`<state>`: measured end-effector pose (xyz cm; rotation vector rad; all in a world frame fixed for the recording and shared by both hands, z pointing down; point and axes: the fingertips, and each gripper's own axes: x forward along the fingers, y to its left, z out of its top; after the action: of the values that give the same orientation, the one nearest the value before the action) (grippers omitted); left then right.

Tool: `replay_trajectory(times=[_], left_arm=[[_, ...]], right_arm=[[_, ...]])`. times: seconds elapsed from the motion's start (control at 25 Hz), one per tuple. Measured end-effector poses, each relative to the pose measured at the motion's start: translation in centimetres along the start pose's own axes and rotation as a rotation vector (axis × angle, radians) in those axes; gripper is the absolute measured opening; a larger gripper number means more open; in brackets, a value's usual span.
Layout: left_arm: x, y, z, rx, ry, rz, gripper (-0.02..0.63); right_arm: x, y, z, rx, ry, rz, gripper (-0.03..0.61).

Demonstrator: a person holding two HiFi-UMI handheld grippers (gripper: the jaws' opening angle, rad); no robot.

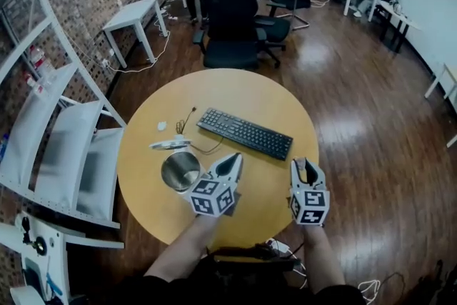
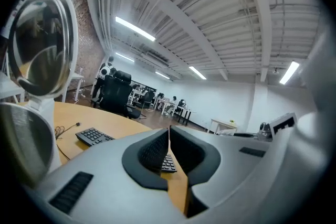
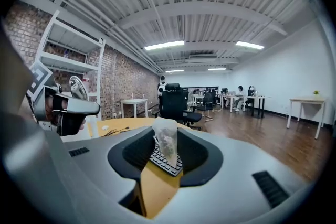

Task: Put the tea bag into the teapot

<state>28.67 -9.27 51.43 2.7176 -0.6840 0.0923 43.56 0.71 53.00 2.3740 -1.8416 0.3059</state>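
R gripper [image 1: 305,166] has its jaws closed partway on the tea bag [image 3: 167,140]. The bag is upright betw. the pads and looks see-through w/ dark leaf inside. It hangs over the round table [image 1: 235,93], near the keyboard's [image 1: 244,133] right end. L gripper [image 1: 231,162] has its jaws pressed together w/ nothing in them, just right of the teapot [image 1: 180,170]. The teapot is open, lid [image 1: 170,144] flipped back, and the bag is apart from it. The only print is the square markers on the cubes [image 1: 214,196]. Key legends are too small to read.
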Motion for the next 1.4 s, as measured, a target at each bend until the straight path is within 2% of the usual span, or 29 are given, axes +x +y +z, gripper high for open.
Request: replay_trajectory(times=[0.36,0.52,0.76,1.2,1.4], left_arm=[[-4.2,1.6,2.3,0.016,-0.079,0.031,0.003],[-6.6,3.3,3.5,-0.03,-0.095,0.034,0.0],[-10.1,4.0,5.7,-0.064,-0.19,0.029,0.0],[-17.4,11.1,7.0,-0.073,-0.25,0.228,0.0],[-20.8,14.4,6.9,-0.069,-0.262,0.292,0.0]], right_arm=[[-0.4,4.6,2.6,-0.031,-0.054,0.056,0.114],[0.2,7.9,3.1,-0.066,-0.034,0.104,0.114],[1.3,13.3,4.1,-0.092,-0.043,0.196,0.114],[2.5,21.8,5.1,-0.146,-0.059,0.331,0.114],[2.9,26.3,5.5,-0.155,-0.075,0.382,0.114]])
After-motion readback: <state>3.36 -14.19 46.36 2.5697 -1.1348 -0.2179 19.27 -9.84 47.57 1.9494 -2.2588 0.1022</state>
